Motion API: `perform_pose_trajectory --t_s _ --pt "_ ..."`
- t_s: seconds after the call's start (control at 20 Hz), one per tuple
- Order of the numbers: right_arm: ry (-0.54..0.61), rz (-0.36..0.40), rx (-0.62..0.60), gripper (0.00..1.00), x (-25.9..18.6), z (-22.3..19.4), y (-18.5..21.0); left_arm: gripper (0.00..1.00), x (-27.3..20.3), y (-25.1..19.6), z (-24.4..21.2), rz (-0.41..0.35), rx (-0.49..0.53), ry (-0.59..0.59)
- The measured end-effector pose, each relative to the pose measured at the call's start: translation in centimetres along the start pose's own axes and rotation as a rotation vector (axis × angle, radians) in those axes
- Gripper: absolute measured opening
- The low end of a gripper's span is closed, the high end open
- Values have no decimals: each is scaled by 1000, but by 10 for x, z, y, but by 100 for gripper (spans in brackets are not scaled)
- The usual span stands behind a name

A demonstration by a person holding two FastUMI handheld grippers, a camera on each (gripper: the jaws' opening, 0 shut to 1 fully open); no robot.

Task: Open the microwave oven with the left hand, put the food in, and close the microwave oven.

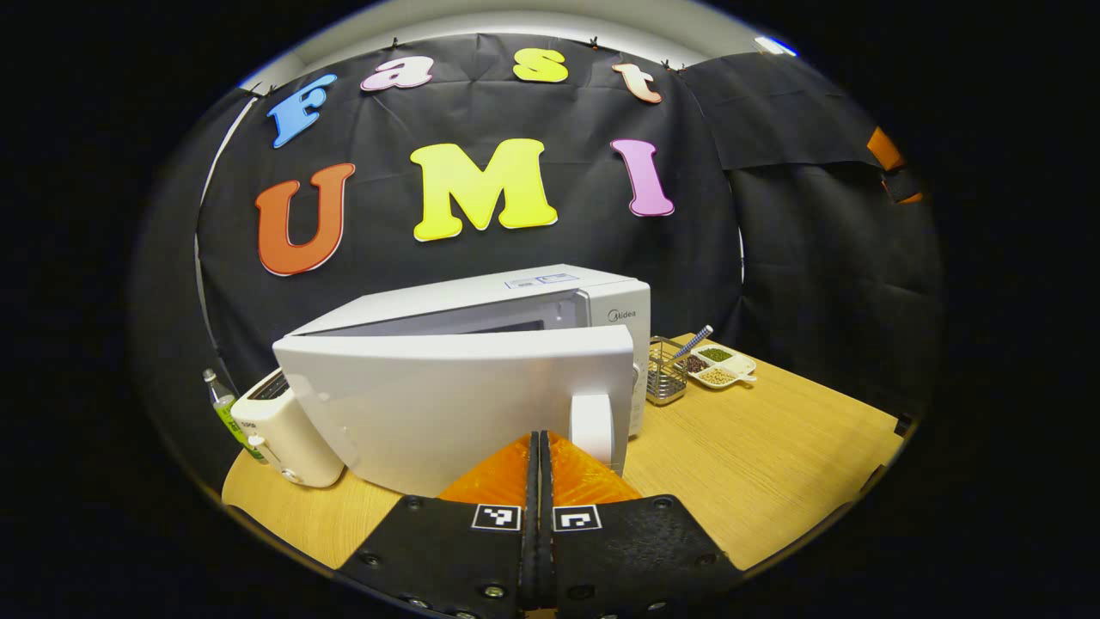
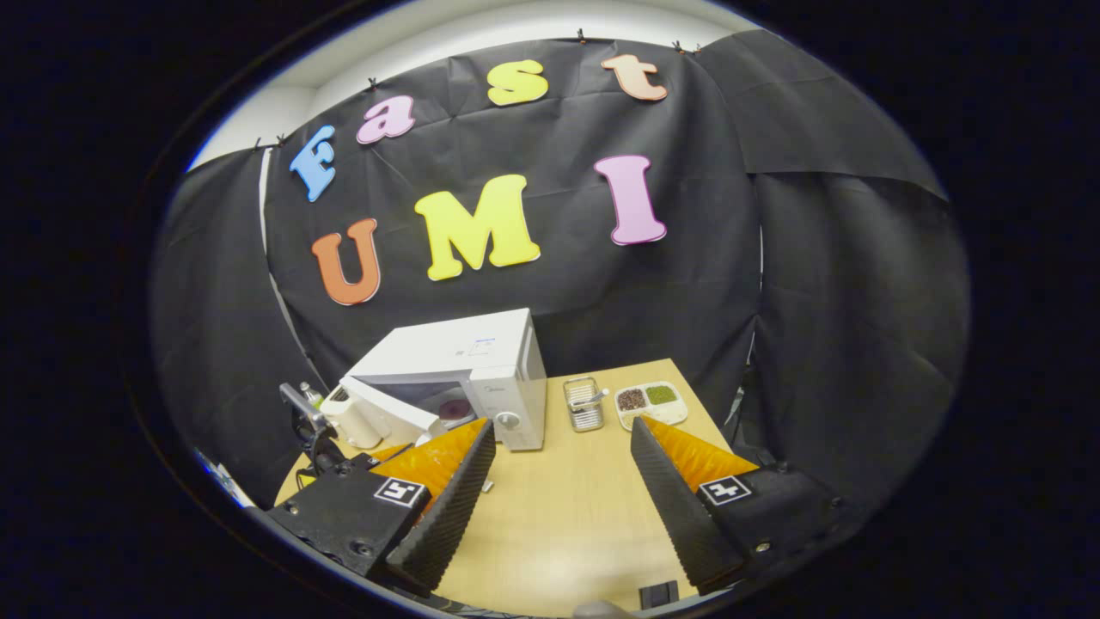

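The white box-shaped microwave oven (image 1: 481,301) stands at the far left of the pale wooden table (image 1: 773,464), and its flat white door (image 1: 455,404) hangs partly open, swung toward the near side. In the right gripper view a dark round plate of food (image 2: 455,408) seems to sit already inside the cavity, though it is too small to be sure. So the step in hand is judged to be closing the door.

The left gripper (image 1: 539,443) has its fingers pressed together with nothing between them, tips just in front of the door's outer face, close beside the white handle (image 1: 593,430) at the door's free edge. That is a good place to push: far from the hinge, so little force is needed. Push flat and steadily, following the door's arc, until the latch catches, so the oven does not slide toward the cream toaster (image 1: 288,434) on its left.

The right gripper (image 2: 559,438) hangs spread wide and empty above the near table, well apart from the oven; it should stay clear.
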State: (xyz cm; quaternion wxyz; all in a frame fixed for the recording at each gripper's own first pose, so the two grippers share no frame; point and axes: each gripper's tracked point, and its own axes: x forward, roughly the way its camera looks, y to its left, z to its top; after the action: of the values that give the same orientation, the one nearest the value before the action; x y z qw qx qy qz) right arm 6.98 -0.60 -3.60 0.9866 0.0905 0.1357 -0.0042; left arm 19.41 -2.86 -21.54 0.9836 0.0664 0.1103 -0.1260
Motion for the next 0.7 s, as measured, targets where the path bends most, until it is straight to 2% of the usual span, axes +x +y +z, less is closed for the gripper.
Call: perform_pose_trajectory --t_s 0.35,0.7 --pt "26 -16 10 100 16 4 -15 0 53 -3 9 4 14 -9" --pt "45 -14 21 100 23 3 -17 0 80 -1 17 7 5 -10"
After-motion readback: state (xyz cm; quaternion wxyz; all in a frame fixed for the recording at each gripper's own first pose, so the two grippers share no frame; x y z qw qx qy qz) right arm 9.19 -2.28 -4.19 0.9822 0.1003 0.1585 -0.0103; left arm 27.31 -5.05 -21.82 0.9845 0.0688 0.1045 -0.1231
